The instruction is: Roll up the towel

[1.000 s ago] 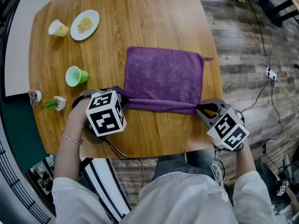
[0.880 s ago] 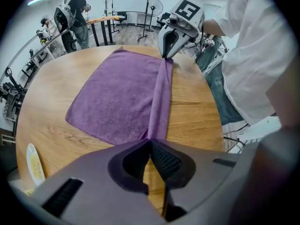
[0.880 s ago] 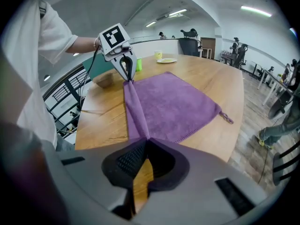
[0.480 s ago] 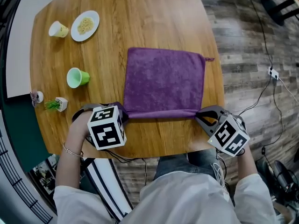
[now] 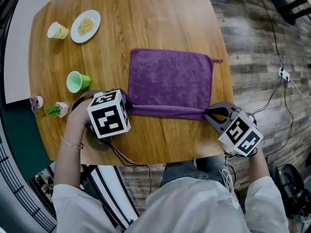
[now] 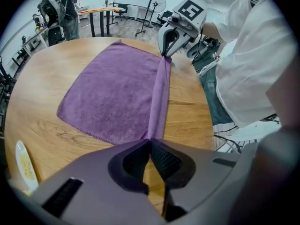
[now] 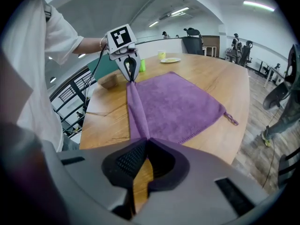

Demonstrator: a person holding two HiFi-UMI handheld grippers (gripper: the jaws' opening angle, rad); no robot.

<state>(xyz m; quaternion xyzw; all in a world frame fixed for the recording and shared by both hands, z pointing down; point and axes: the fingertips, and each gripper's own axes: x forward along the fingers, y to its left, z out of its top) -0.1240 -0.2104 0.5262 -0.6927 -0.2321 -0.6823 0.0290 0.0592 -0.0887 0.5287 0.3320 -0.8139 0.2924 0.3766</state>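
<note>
A purple towel [image 5: 170, 79] lies flat on the round wooden table [image 5: 146, 13], a small loop at its far right corner. Its near edge is gathered into a narrow taut fold [image 5: 167, 111] strung between my two grippers. My left gripper [image 5: 127, 106] is shut on the fold's left end, seen up close in the left gripper view [image 6: 150, 142]. My right gripper [image 5: 206, 114] is shut on the right end, seen in the right gripper view [image 7: 147, 142]. Each gripper shows in the other's view: the right gripper [image 6: 166, 53] and the left gripper [image 7: 130, 74], both pinching purple cloth.
Left of the towel stand a green cup [image 5: 77, 80], a yellow cup [image 5: 57, 30], a white plate with food [image 5: 85, 26] and a small potted plant [image 5: 57, 108]. The table's near edge runs just behind both grippers. Cables lie on the wooden floor at the right.
Half a second ago the left gripper and the towel's near edge sat closer to me; both have moved back away from me. The right gripper has hardly moved.
</note>
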